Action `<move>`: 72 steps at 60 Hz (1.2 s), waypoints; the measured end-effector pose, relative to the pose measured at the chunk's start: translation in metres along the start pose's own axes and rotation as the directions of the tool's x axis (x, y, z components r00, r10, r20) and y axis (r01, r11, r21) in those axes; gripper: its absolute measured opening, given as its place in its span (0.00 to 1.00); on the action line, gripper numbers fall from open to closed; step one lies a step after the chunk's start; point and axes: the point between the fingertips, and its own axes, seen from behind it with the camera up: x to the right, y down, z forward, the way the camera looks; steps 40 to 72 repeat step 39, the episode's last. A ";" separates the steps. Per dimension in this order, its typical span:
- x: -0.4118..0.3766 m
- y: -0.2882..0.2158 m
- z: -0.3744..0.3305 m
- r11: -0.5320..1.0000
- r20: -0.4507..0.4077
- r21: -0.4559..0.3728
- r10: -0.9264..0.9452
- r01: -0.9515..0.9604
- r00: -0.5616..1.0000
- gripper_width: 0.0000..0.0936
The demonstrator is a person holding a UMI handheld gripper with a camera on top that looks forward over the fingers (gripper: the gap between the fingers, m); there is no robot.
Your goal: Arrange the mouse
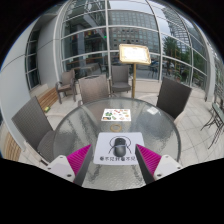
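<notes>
Open gripper (pixel 112 160) before one mouse (pixel 120 149) on one mat (pixel 117 155).

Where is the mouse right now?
In the gripper view, the mouse lies on a white sheet on the round glass table, between the open gripper fingers.

My gripper (pixel 118 158) sits low in the frame's bottom centre. I see its pink pads (pixel 80 157) spread wide apart, clasping nothing.
</notes>
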 end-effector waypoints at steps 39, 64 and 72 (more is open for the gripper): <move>0.004 0.018 -0.060 0.998 0.006 0.058 -0.020 0.019 1.000 0.92; 0.004 0.018 -0.060 0.998 0.006 0.058 -0.020 0.019 1.000 0.92; 0.004 0.018 -0.060 0.998 0.006 0.058 -0.020 0.019 1.000 0.92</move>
